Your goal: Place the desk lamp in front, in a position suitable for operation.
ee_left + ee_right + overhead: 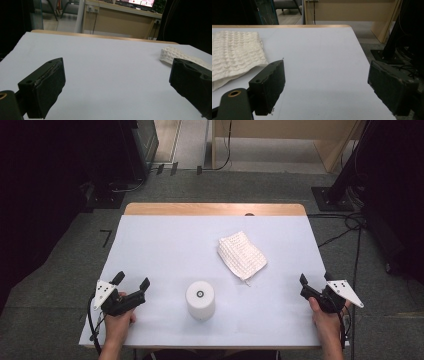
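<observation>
On the white table (165,250): a folded white waffle-weave cloth (241,255), right of centre toward the far side, lying flat with a small tag or loop at its near corner. Nearer, at centre front, a white cylinder (200,300), upright, with a small dark ring on top; hard to tell what it is. Left gripper (132,282) at the near left, jaws spread, holding nothing. Right gripper (315,279) at the near right edge, jaws likewise spread and empty. Cloth cut off in both gripper views.

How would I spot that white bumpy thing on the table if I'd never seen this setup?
Start with the white-topped table and look right of its middle, toward the far edge. There lies a folded cloth, flat and turned at an angle. Its waffle weave sets it apart from the smooth, upright white cylinder standing nearer the person.
</observation>
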`<action>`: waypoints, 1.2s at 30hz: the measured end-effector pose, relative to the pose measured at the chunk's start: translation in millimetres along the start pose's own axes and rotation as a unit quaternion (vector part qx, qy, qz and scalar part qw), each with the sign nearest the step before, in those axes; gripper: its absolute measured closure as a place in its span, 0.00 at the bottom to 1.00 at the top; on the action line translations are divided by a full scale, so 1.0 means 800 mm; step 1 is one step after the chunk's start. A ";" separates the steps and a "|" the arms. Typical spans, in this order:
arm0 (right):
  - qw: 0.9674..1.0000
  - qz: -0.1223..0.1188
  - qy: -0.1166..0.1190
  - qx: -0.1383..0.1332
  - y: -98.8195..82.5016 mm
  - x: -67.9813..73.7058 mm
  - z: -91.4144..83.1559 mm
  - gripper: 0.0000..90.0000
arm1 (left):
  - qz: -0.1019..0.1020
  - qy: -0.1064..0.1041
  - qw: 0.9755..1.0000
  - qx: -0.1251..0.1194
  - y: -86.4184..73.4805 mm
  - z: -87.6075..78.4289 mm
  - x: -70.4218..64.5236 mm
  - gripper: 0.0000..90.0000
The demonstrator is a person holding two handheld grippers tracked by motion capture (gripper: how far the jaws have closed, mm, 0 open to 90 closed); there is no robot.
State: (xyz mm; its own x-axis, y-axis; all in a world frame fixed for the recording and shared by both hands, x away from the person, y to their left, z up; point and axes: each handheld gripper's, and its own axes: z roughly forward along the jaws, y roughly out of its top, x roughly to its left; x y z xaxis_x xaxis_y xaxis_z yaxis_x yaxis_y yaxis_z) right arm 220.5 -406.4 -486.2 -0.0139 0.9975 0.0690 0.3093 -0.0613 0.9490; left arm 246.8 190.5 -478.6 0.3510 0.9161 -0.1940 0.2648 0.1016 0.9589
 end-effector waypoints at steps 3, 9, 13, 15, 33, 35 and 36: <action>1.000 -0.007 0.002 0.005 0.000 0.002 0.002 0.17 | -0.014 -0.005 1.000 -0.001 0.004 0.002 0.001 0.01; 1.000 -0.025 -0.002 0.008 -0.001 0.007 0.003 0.17 | -0.023 -0.041 0.999 -0.005 0.013 0.000 -0.004 0.01; 0.999 -0.036 -0.003 0.010 -0.002 0.010 0.004 0.17 | -0.013 -0.047 0.999 0.007 0.016 0.003 -0.012 0.01; 0.999 -0.037 -0.004 0.014 -0.001 0.012 0.006 0.17 | -0.016 -0.054 0.998 0.003 0.018 0.003 -0.015 0.01; 0.999 -0.037 -0.007 0.023 -0.002 0.012 0.007 0.20 | -0.063 -0.157 0.986 0.008 0.035 -0.002 -0.058 0.01; 0.999 -0.038 -0.008 0.024 -0.002 0.013 0.007 0.20 | -0.052 -0.154 0.987 0.011 0.035 -0.002 -0.062 0.01; 0.999 -0.039 -0.008 0.024 -0.002 0.013 0.008 0.20 | -0.049 -0.155 0.987 0.012 0.034 -0.002 -0.064 0.01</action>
State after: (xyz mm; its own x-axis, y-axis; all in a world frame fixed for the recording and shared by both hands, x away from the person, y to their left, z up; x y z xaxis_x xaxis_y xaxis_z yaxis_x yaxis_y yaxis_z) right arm 225.6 -395.8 -488.8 -0.0248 0.9996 -0.0104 0.3528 0.0185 0.9355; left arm 234.8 146.5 -442.2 0.5794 0.7390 -0.3437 0.3311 0.1719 0.9278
